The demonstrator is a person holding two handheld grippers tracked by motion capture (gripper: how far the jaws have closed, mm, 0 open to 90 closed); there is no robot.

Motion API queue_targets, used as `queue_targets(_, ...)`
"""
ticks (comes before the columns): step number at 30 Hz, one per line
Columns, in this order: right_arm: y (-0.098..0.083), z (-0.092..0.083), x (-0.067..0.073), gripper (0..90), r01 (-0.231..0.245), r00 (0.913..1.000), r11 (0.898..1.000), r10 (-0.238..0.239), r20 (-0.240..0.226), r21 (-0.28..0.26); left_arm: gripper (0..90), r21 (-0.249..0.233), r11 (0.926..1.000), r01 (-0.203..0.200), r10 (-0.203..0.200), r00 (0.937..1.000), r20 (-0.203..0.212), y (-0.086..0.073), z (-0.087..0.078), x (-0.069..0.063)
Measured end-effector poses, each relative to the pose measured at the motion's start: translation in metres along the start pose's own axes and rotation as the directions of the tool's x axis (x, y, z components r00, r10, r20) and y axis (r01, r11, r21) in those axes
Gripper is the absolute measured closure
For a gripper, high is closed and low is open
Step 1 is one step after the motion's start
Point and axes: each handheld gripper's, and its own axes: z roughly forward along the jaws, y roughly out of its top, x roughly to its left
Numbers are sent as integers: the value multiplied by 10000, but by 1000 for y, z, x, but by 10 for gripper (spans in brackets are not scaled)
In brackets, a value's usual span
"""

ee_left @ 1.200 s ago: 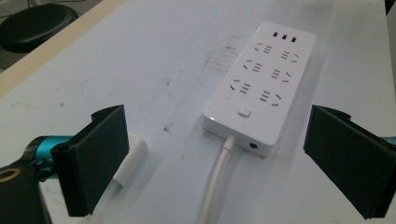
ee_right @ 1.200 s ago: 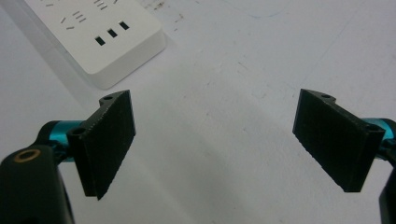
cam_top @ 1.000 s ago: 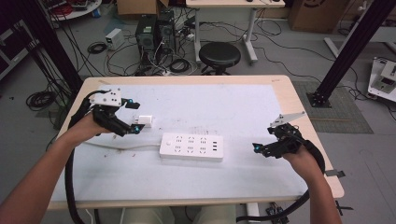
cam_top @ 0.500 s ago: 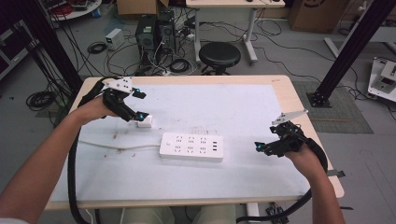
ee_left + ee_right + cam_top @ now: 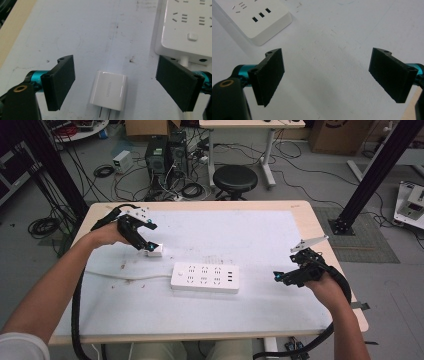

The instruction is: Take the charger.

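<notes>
Left gripper sits over the far-left part of the bench, its fingers spread wide with the white charger plug lying flat between them, touching neither. In the left gripper view the plug's two metal prongs point toward the camera, and there is open white surface on both sides of it. Just beside it, the white power strip lies mid-bench, its cord running off to the left edge. Over on the right, the right gripper hovers near the strip's right end, fingers spread apart too, with nothing but bare white bench between them. Beyond the bench: a black round stool, computer towers and a tangle of floor cables.
</notes>
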Motion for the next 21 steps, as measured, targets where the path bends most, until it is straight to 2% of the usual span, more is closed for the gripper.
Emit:
queue_targets(2, 1, 1, 1, 132, -83, 10000, 10000, 82, 5, 35, 158, 223, 9997, -132, 130, 9999, 113, -3, 4, 2)
queue_targets(6, 1, 2, 0, 132, -78, 10000, 9999, 78, 10, 114, 159, 552, 9983, -157, 146, 9997, 206, -9, 13, 4)
queue_targets(7, 2, 2, 0, 132, -94, 10000, 9999, 95, -1, 122, 159, 816, 9963, -267, 244, 9993, 289, -15, 18, 6)
queue_targets(10, 3, 2, 1, 132, -130, 9999, 9998, 130, 28, 127, 158, 1117, 9937, 95, -139, 9992, 386, -25, 28, 7)
queue_targets(11, 4, 1, 1, 132, -101, 9999, 9998, 101, 30, 143, 159, 1287, 9917, -8, -42, 9992, 387, -27, 30, 8)
queue_targets(13, 5, 1, 1, 132, -45, 10000, 9998, 44, 27, 177, 159, 1316, 9910, 233, -269, 9993, 258, -30, 34, 8)
queue_targets(19, 7, 2, 2, 132, -99, 9999, 9997, 98, 37, 225, 158, 1241, 9922, 59, -90, 9997, 246, -30, 39, 10)
queue_targets(21, 7, 3, 2, 132, -58, 10000, 9997, 57, 44, 223, 158, 1256, 9917, 285, -321, 9991, 266, -31, 42, 9)
